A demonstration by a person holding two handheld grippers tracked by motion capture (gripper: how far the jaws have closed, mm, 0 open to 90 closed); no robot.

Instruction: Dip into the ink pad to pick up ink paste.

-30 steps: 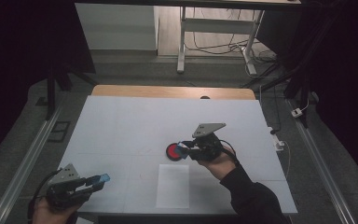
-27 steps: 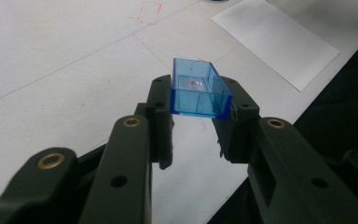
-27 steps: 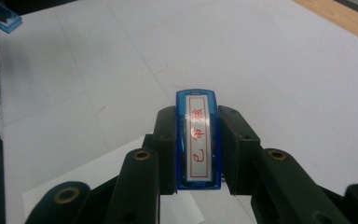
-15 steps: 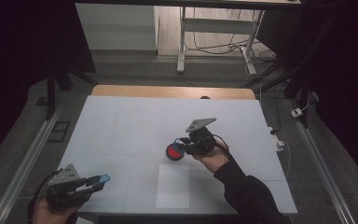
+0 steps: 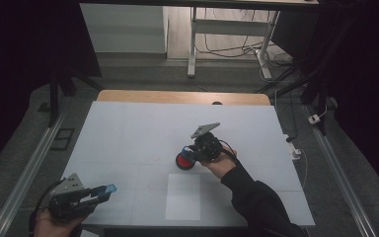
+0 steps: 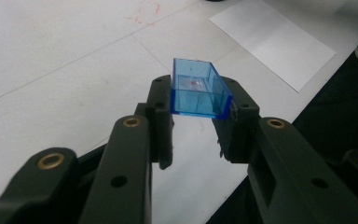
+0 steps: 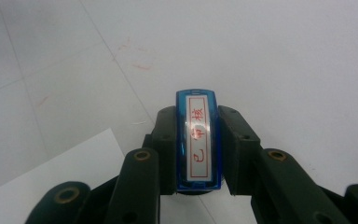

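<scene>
Left hand-held gripper (image 6: 193, 121) clamped on a clear blue cap (image 6: 198, 88), held above the tabletop (image 5: 128, 133) at its near-left corner. Right hand-held gripper (image 7: 198, 140) gripping a blue stamp (image 7: 198, 140) with a red-character label, over mid-tabletop, red base (image 5: 184, 160) facing left. White paper sheet (image 5: 183, 196) lies just nearer, under neither.

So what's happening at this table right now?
A person is working with handheld tongs in each hand. The left tongs grip a clear blue plastic cap near the table's front corner. The right tongs clamp a blue stamp with a red-lettered label, held over the white table just beyond a sheet of white paper. In the high view something red shows at the right tongs' tip.
</scene>
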